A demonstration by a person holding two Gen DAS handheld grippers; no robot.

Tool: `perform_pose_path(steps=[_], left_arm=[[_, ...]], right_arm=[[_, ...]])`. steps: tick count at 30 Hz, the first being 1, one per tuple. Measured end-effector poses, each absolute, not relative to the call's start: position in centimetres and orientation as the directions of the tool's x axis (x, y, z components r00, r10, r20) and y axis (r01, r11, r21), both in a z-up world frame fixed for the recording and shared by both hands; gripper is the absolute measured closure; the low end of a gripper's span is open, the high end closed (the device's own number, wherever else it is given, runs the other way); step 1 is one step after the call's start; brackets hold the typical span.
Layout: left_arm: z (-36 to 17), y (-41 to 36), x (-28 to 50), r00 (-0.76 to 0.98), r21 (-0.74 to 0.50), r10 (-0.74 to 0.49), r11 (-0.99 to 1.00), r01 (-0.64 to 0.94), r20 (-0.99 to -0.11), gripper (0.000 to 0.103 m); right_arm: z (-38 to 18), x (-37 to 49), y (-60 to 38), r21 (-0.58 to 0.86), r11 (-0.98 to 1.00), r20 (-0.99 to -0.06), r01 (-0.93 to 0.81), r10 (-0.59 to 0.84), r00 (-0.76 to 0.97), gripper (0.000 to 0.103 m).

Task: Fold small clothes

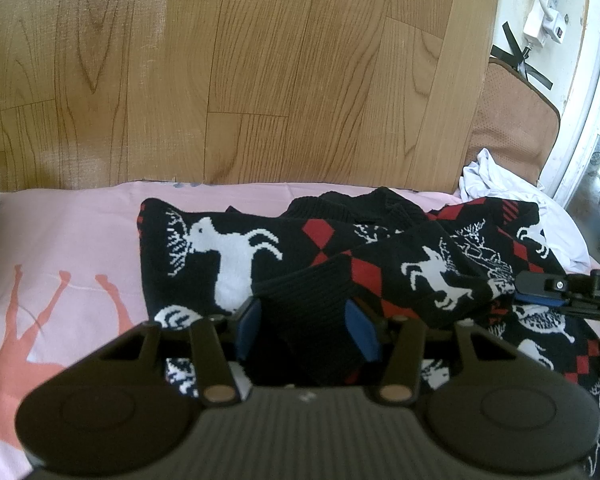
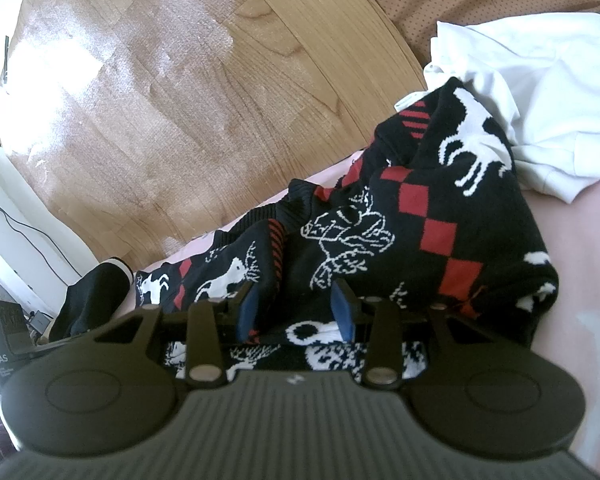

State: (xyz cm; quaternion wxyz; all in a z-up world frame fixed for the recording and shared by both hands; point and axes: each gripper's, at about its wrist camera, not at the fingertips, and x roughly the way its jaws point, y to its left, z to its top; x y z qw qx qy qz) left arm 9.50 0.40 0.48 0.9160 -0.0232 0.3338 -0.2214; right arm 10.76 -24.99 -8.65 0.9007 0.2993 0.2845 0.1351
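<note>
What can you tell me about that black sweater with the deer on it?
The sweater looks like a thick knit, black with white deer, white antler or branch motifs and red diamonds, and ribbed black trim. It lies rumpled and partly folded on a pink sheet printed with salmon figures. A ribbed band sits between the blue pads of the left hand-held gripper; the right hand-held gripper has patterned fabric between its pads. Its far end touches a crumpled white garment.

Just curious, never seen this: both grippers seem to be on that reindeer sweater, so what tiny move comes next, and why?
Probably lower the ribbed cuff, pinched in the left gripper, onto the sweater: the sleeve is already folded across its body.
</note>
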Motion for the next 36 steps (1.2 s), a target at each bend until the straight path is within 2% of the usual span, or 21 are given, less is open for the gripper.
perform_pose_path(steps=[36], left_arm=[[0.51, 0.41, 9.49, 0.679, -0.189, -0.421, 0.901, 0.391, -0.601, 0.055]], right_arm=[[-8.71, 10.92, -24.98, 0.615, 0.785, -0.431, -0.073, 0.413, 0.802, 0.059]])
